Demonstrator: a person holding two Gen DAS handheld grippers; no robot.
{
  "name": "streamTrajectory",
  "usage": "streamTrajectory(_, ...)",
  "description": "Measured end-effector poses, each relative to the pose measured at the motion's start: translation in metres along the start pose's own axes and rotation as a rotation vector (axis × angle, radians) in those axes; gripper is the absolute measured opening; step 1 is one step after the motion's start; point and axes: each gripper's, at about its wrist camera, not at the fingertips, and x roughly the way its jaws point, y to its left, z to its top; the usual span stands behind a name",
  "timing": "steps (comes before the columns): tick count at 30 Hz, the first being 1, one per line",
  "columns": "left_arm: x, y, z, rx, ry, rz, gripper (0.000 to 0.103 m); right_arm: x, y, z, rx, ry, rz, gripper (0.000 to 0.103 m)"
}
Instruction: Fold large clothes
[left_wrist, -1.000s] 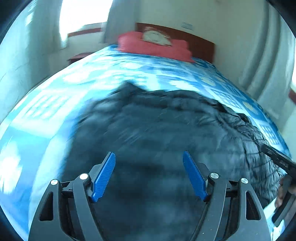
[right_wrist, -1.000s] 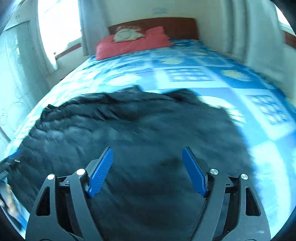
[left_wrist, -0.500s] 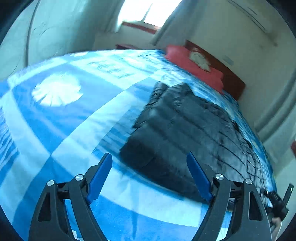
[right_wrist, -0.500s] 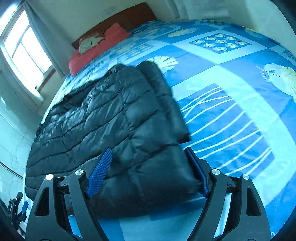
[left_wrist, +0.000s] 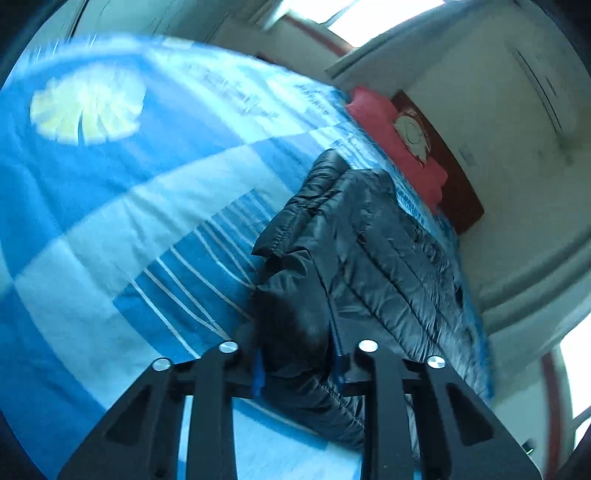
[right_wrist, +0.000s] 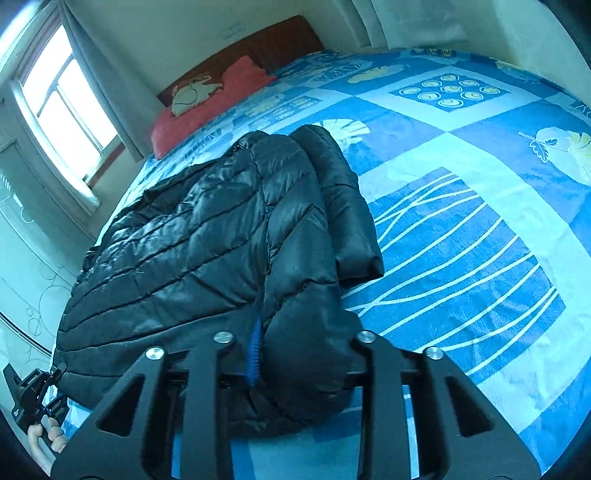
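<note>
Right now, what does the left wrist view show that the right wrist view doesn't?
Only left wrist: left claw closing on the black puffer jacket's corner, with a pale leaf print on the bedspread. Only right wrist: right claw closing on the opposite corner, a window, a hand. Both: jacket, red pillow, headboard.

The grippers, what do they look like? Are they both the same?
Yes, they match. The left gripper and the right gripper are each made of flat black plastic arms with triangle-shaped holes cut in them and round silver screw heads on top. The finger pads are bright blue and ribbed. No cables or labels show.
</note>
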Motion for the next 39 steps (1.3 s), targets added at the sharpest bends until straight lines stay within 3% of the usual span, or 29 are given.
streamTrajectory(5,-0.025,0.002,-0.007,0.034,0.005,0.015,0.022,-0.016,-0.002,-0.008,0.01,0.001,0.019,0.021)
streamTrajectory(28,-0.152,0.075,-0.082,0.031,0.057,0.013,0.022,-0.144,-0.025,-0.134,0.03,0.047,0.04,0.02)
streamTrajectory(39,-0.158,0.08,-0.093,0.076,0.07,0.033,0.023,-0.148,-0.029,-0.148,0.018,0.049,0.037,0.022)
